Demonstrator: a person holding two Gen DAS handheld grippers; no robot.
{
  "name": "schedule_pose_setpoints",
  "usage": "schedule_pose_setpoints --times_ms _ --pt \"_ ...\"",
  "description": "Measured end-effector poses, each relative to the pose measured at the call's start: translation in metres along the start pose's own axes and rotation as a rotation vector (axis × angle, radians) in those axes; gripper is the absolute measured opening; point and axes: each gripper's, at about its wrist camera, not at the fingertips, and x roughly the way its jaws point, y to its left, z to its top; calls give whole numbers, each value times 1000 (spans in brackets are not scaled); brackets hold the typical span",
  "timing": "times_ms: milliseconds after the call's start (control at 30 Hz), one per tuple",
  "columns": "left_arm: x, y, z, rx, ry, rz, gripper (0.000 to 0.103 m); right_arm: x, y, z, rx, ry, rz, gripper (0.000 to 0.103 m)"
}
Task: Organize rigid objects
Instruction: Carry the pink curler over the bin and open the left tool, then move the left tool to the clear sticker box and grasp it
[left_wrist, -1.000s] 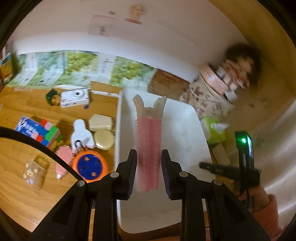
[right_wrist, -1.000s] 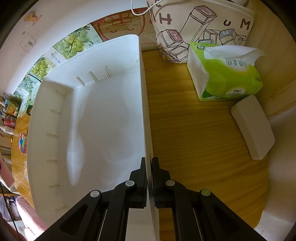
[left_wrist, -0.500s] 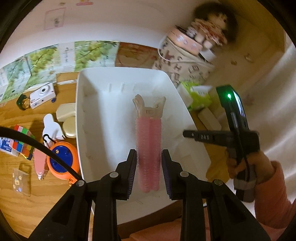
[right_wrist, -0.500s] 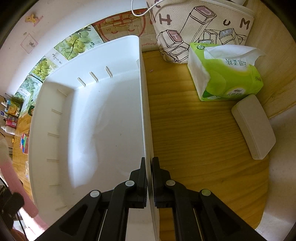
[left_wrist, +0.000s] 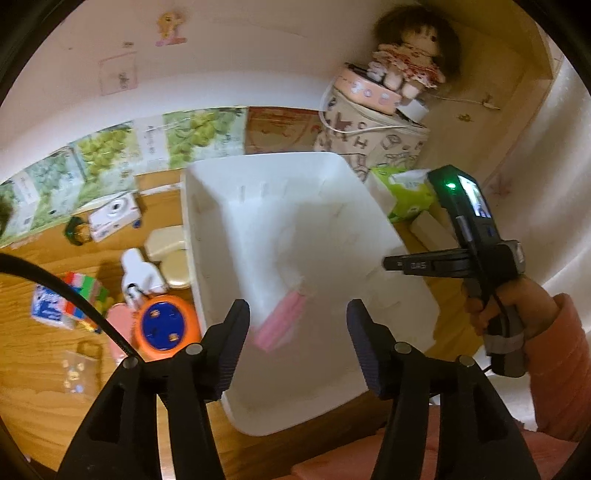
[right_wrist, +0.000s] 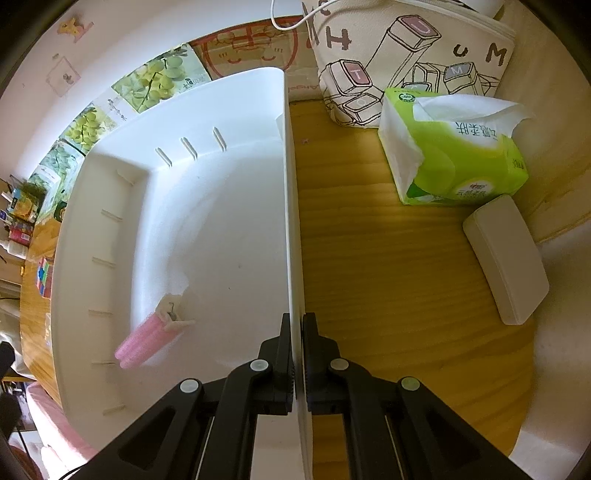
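A pink hair clip (left_wrist: 281, 321) (right_wrist: 149, 339) lies blurred inside the white bin (left_wrist: 332, 206) (right_wrist: 221, 229), near its front left corner. My left gripper (left_wrist: 297, 317) hangs above the bin with its jaws opening; the clip sits below them, free of the pads. My right gripper (right_wrist: 297, 332) is shut on the bin's right wall (right_wrist: 291, 221), its pads pressed on either side of the rim. In the left wrist view the right gripper's body (left_wrist: 476, 251) and the hand holding it show at the bin's right edge.
Left of the bin lie an orange and blue round toy (left_wrist: 162, 325), a white camera (left_wrist: 114, 218), cream compacts (left_wrist: 166, 240), a colour cube (left_wrist: 85, 291) and a small clear bag (left_wrist: 79, 369). Right of it stand a green tissue pack (right_wrist: 454, 147), a white case (right_wrist: 506, 258) and a printed bag (right_wrist: 406, 55).
The left gripper's jaws have spread and let go of the pink hair clip, which has dropped into the bin. The left gripper rolled and shifted over the bin. The right gripper has not moved.
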Motion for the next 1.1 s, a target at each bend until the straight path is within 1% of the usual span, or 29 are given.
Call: schedule_pose_setpoints --times_ms 100,167,233,367,567,633,733,900,1100 --pt "-4 14 -4 -17 1 14 59 -2 -2 -3 31 1 1 4" --pt "-6 24 -8 -28 -1 43 60 -3 -2 -4 45 0 -5 4" --pt "-9 35 -13 -44 -3 72 64 -3 -1 -6 51 4 -18 4" --pt "-13 63 -23 -79 12 106 65 -4 -1 -10 84 1 -33 5" --pt "-15 110 -32 -112 73 154 68 -5 1 -12 117 -14 -62 6" --pt "-16 126 -36 -111 95 170 73 -5 2 -12 120 -21 -77 6" --pt "-16 149 -41 -101 125 189 75 -7 3 -16 143 -31 -96 8" --pt "-12 183 -46 -79 189 179 77 -7 8 -18 165 -49 -143 9" --pt "6 213 -48 -34 288 153 78 -8 12 -21 188 -44 -160 10"
